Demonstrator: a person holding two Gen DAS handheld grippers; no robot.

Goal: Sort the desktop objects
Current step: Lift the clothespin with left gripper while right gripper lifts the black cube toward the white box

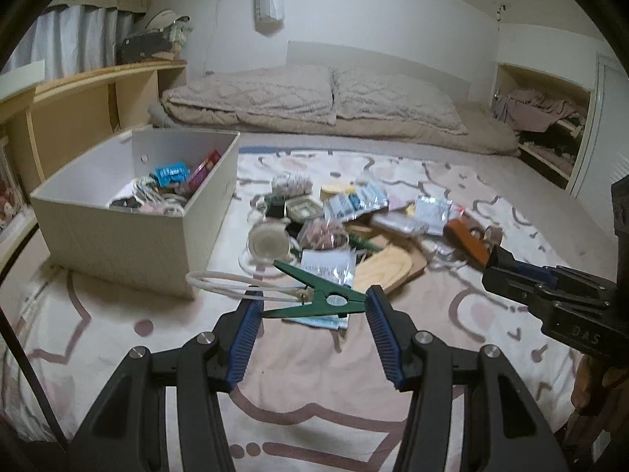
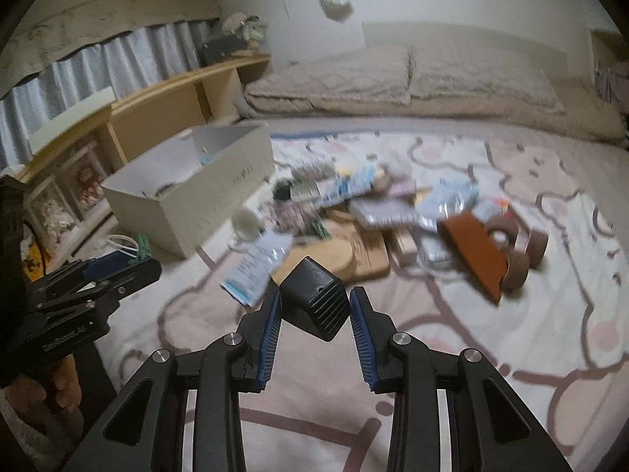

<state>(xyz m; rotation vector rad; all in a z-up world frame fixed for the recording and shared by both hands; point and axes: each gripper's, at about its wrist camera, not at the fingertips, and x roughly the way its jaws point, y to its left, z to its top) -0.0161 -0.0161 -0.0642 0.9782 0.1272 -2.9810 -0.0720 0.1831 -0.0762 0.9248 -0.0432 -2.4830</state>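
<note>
My left gripper [image 1: 314, 299] is shut on a green clothes clip [image 1: 334, 295] with a white cord loop [image 1: 224, 281] hanging off its left side, held above the patterned bed sheet. In the right wrist view the same gripper [image 2: 129, 265] shows at the left edge, with the clip [image 2: 142, 246] poking out of it. My right gripper [image 2: 314, 295] is shut on a black ribbed block [image 2: 316, 301], also lifted off the sheet, and it shows at the right edge of the left view [image 1: 511, 275]. A white open box [image 1: 133, 216] with several small items inside stands to the left.
A pile of loose things lies mid-bed: a glass cup [image 1: 267, 242], plastic packets [image 1: 354, 200], a wooden board [image 1: 387, 269], brown tape rolls [image 2: 515, 271] and a brown flat case [image 2: 475, 255]. Pillows [image 1: 314, 98] lie behind, with a wooden shelf [image 1: 78, 94] to the left.
</note>
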